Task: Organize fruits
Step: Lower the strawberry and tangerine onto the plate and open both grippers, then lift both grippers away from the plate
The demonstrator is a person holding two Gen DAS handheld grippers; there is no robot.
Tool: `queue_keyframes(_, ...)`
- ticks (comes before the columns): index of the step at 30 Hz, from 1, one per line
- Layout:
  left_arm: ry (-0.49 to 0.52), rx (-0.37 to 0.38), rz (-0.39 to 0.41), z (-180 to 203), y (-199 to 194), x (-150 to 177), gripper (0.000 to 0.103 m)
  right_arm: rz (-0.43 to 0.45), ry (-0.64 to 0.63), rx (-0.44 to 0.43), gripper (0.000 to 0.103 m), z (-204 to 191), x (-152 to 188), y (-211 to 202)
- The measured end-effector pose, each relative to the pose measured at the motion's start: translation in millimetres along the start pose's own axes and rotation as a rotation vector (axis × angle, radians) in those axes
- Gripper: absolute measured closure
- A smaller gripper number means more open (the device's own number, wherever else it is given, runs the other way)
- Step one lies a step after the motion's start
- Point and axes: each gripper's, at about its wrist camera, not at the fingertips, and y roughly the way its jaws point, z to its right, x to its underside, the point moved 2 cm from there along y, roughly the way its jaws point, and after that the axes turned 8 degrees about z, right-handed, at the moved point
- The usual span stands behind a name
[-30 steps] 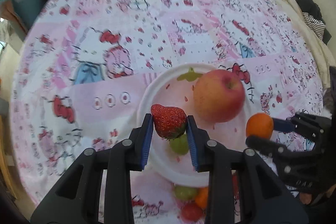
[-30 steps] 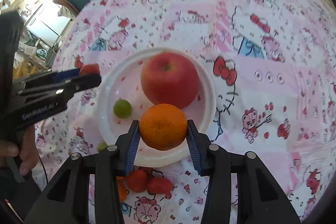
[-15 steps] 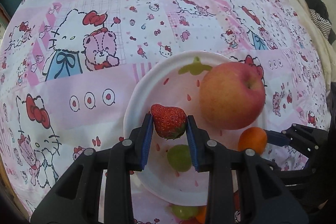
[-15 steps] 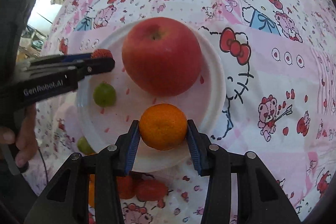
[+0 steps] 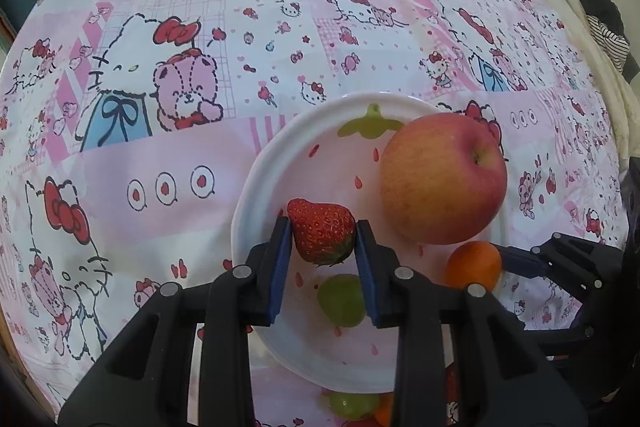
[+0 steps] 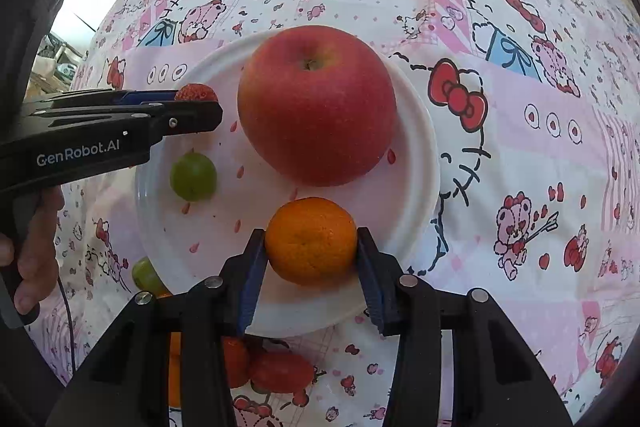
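Both grippers clamped over plate (image 6: 420,147): left (image 5: 322,241) on strawberry (image 5: 320,235), right (image 6: 311,247) on orange (image 6: 310,241), seemingly near rim.

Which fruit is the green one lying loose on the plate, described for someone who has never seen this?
Find the white plate on the pink cartoon tablecloth. The big red apple fills its far side; the green grape lies left of it, under the left gripper. It is the plate's only green fruit, and nothing grips it.

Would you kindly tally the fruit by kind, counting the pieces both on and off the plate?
Apple: 1
Mandarin: 2 (one half hidden, off the plate)
Strawberry: 3
Green grape: 2
Total: 8
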Motion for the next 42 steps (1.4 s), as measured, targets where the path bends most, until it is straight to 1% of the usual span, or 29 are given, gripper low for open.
queue_keyframes(5,-0.007,-0.006,-0.004,-2.7,-0.7,-1.4,0.073,-0.006,-0.014,-0.005,0.056,-1.2,1.2,1.2)
queue_keyframes(7,-0.014,-0.007,0.002,-3.7,-1.9,-1.5,0.062,-0.01,-0.026,-0.004,0.056,-4.6,1.4,2.8)
queue_keyframes(8,-0.014,-0.009,0.011,-3.9,-3.2,-2.1,0.055,-0.011,-0.027,-0.006,0.056,-4.9,2.2,2.8)
queue_keyframes(9,-0.012,-0.011,0.018,-3.4,-4.0,-2.9,0.05,-0.013,-0.03,-0.007,0.056,-5.5,2.7,3.0)
queue_keyframes(12,-0.001,-0.015,0.026,-2.1,-5.9,-4.3,0.046,-0.015,-0.041,-0.003,0.055,-6.9,3.1,3.4)
queue_keyframes(13,-0.002,-0.015,0.027,-1.8,-6.2,-4.4,0.046,-0.015,-0.041,-0.005,0.053,-6.8,3.1,3.5)
queue_keyframes(15,-0.001,-0.014,0.028,-0.8,-6.7,-4.5,0.04,-0.01,-0.041,-0.021,0.04,-8.3,1.8,3.1)
queue_keyframes(16,0.0,-0.012,0.031,0.2,-7.2,-4.6,0.037,-0.005,-0.044,-0.019,0.037,-9.4,1.6,2.0)
queue_keyframes(17,0.004,-0.015,0.036,1.3,-8.3,-4.7,0.034,0.001,-0.049,-0.017,0.032,-10.7,0.7,1.3)
queue_keyframes(18,0.007,-0.017,0.041,2.0,-9.3,-4.8,0.031,0.003,-0.055,-0.016,0.028,-11.3,0.3,0.2)
queue_keyframes(23,0.02,-0.015,0.049,4.8,-15.7,-5.6,0.03,0.008,-0.059,-0.011,0.026,-10.5,-1.3,-2.1)
queue_keyframes(29,0.007,-0.011,0.075,2.4,-27.9,-7.8,0.03,0.023,-0.047,-0.034,0.026,-8.9,-3.0,-10.1)
queue_keyframes(32,0.002,-0.007,0.08,1.4,-35.8,-6.2,0.03,0.036,-0.054,-0.028,0.026,-7.5,-1.4,-17.1)
queue_keyframes(36,-0.004,-0.013,0.115,-2.6,-52.6,-4.5,0.03,0.06,-0.031,-0.027,0.026,-5.6,-2.2,-26.8)
queue_keyframes(39,-0.025,-0.04,0.166,-8.8,-69.8,-3.8,0.03,0.088,-0.016,-0.027,0.025,-3.5,-3.4,-38.7)
queue_keyframes(42,-0.035,-0.059,0.201,-12.0,-82.6,-2.4,0.03,0.114,0.01,-0.019,0.024,-0.3,-3.3,-51.2)
